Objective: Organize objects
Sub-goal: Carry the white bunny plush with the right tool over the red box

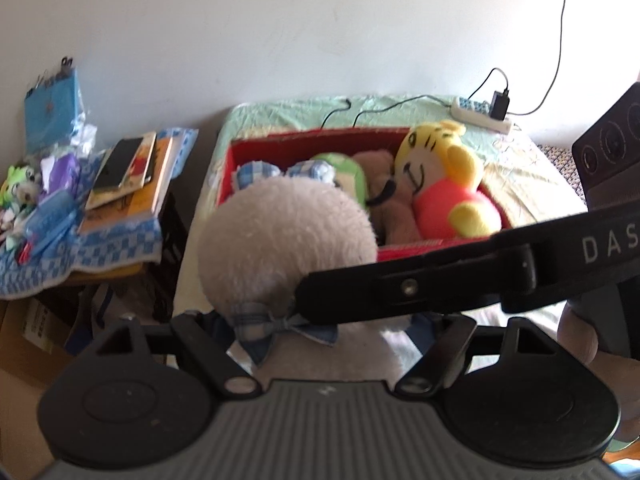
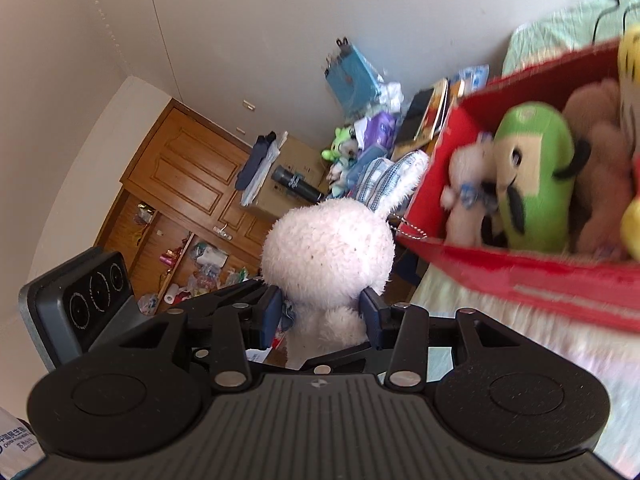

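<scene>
Right wrist view: right gripper (image 2: 323, 312) clamping one white plush rabbit (image 2: 326, 256); left gripper (image 1: 320, 328) seemingly likewise; four toys boxed.

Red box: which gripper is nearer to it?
Probably right, though it's close. The right gripper holds the white bunny just outside the red box's near-left corner. The left gripper, also around the bunny, sits slightly farther back from the box's front wall.
</scene>
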`<control>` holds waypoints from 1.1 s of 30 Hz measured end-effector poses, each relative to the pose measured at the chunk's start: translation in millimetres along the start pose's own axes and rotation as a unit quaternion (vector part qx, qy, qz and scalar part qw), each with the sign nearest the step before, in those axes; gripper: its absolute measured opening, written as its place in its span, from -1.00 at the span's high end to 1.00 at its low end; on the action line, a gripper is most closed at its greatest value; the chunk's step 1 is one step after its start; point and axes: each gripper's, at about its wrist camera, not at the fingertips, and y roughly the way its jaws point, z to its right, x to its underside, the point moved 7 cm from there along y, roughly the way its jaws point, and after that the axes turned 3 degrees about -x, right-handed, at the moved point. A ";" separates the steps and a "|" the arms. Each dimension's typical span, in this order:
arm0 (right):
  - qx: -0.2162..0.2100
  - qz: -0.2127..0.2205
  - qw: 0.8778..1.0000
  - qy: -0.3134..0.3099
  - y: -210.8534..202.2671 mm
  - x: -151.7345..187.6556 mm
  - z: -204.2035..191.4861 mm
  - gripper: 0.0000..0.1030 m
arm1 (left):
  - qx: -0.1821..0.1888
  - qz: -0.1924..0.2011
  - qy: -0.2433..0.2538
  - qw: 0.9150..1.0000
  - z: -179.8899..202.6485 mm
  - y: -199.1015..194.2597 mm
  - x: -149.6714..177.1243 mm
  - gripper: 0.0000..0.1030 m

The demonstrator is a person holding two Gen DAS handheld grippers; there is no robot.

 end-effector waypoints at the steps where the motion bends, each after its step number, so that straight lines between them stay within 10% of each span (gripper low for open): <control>1: 0.002 0.003 1.000 -0.004 -4.5 -2.8 1.9 0.10 | 0.000 0.003 0.000 1.000 3.9 1.2 -3.9 -0.57; 18: 0.078 0.066 0.993 -0.051 -62.0 -60.8 46.0 0.10 | 0.037 0.057 0.009 0.998 71.8 65.5 -78.9 -0.58; 33: 0.182 0.073 0.979 -0.058 -53.2 -65.5 93.2 0.15 | 0.060 0.027 -0.006 0.998 81.9 135.3 -78.0 -0.70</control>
